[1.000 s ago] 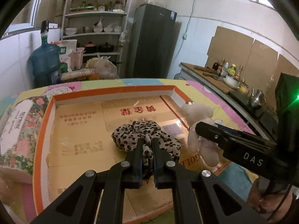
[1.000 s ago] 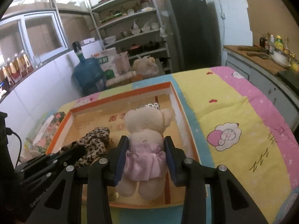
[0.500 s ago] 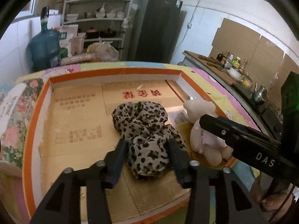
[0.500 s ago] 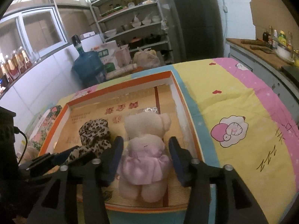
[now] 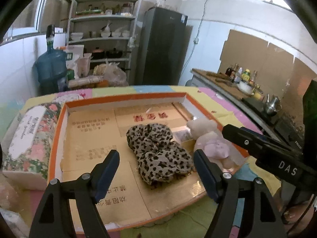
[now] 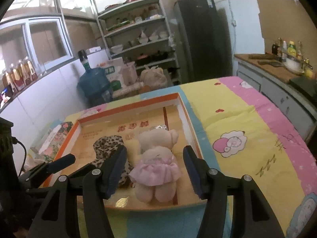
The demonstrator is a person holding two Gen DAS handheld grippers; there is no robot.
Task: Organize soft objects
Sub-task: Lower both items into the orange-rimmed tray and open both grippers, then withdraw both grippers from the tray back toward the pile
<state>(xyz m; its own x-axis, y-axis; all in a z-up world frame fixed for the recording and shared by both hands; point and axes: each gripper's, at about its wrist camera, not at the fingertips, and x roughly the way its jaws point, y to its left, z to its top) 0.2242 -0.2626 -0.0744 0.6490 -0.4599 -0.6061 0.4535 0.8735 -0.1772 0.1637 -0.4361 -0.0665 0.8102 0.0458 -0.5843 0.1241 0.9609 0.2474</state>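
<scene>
A leopard-print cloth (image 5: 158, 150) lies bunched in the middle of a shallow orange-rimmed cardboard box (image 5: 126, 97). My left gripper (image 5: 156, 158) hangs just above and short of the cloth. Its jaws are opening, and the pads stand clear on either side of the cloth. A cream teddy bear in a pink skirt (image 6: 156, 158) lies face down in the box's (image 6: 128, 109) right part, beside the cloth (image 6: 108, 144). My right gripper (image 6: 155, 152) stands open over the bear without touching it. The bear (image 5: 210, 140) also shows in the left wrist view.
A flowered tissue box (image 5: 29, 136) lies against the box's left wall. A cartoon-print tablecloth (image 6: 247, 129) stretches to the right. Beyond the table stand a blue water jug (image 5: 50, 67), a shelf rack (image 5: 105, 39), a dark fridge (image 5: 162, 47) and a counter with bottles (image 5: 237, 79).
Both grippers have opened and let go: the left of the leopard cloth, the right of the bear. Both have drawn back and up a little; cloth and bear now rest in the box.
</scene>
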